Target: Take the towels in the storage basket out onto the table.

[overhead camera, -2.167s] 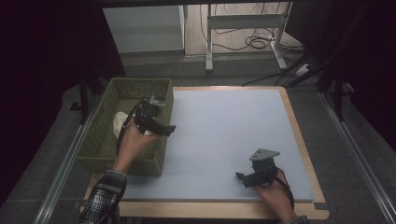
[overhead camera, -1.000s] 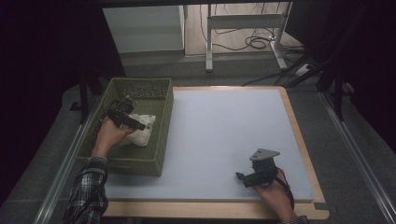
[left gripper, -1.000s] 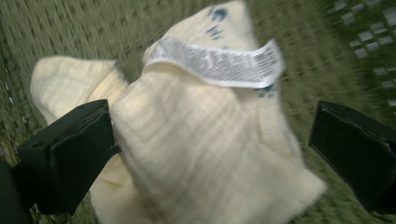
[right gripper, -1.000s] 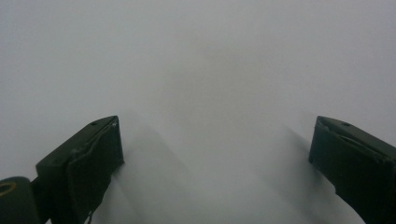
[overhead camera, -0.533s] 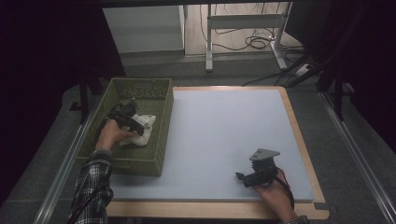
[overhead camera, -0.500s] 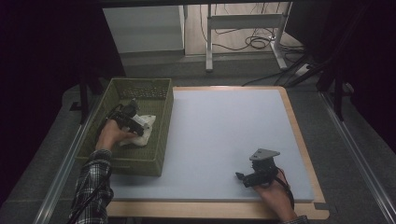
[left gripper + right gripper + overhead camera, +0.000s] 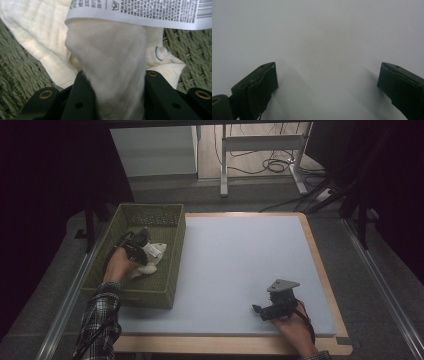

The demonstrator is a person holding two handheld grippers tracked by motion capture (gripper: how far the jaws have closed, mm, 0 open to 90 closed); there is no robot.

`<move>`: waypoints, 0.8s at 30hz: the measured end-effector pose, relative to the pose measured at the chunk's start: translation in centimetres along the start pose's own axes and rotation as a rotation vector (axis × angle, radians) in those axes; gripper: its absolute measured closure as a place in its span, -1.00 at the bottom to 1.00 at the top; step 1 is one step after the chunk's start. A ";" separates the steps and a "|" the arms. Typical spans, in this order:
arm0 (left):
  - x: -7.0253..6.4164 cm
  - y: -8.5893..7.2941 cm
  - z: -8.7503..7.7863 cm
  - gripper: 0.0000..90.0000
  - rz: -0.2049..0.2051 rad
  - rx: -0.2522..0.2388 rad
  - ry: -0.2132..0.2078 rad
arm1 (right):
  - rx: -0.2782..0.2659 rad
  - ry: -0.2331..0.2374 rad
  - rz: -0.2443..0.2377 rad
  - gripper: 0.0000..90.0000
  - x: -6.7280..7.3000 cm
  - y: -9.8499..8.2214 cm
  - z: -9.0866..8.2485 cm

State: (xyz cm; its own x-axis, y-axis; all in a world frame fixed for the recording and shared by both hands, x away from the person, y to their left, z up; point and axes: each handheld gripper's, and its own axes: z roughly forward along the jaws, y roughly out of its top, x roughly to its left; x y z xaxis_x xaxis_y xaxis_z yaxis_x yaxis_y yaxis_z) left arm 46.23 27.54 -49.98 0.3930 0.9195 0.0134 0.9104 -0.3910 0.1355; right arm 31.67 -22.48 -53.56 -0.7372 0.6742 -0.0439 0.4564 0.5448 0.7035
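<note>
Showing "100", perhaps: cloth (image 7: pixel 110 62) label (image 7: pixel 140 10)

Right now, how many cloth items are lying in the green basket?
1 that I can see: a cream cloth in the green basket, gripped by the left gripper. Others may be hidden underneath.

left tongs (image 7: pixel 141 241) are clamping down with the arm reaching forward, right tongs (image 7: pixel 270 309) are sitting low, jaws gaping wide.
</note>
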 end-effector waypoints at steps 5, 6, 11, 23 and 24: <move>0.2 -0.2 -0.8 0.64 -0.041 -0.074 -0.070 | 0.000 0.000 0.000 -0.93 0.0 0.0 0.0; 0.2 -0.2 -1.0 0.64 -0.047 -0.084 -0.072 | 0.000 0.000 0.000 -0.93 0.0 0.0 0.0; -0.2 -0.5 -2.3 0.64 -0.035 -0.136 -0.073 | 0.000 0.000 0.000 -0.93 0.0 0.0 0.0; -0.5 -1.6 -5.9 0.62 0.016 -0.230 -0.084 | 0.000 -0.001 0.000 -0.93 0.0 0.0 0.0; -0.5 -1.7 -6.2 0.62 0.018 -0.234 -0.087 | 0.000 -0.001 0.000 -0.93 0.0 0.0 0.0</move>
State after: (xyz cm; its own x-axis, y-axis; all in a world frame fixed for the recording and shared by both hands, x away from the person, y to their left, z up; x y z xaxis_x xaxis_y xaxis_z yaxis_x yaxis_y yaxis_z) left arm 43.64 27.99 -44.08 0.4278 0.9014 -0.0664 0.8521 -0.3777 0.3623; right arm 31.64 -22.46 -53.56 -0.7369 0.6745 -0.0448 0.4561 0.5451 0.7035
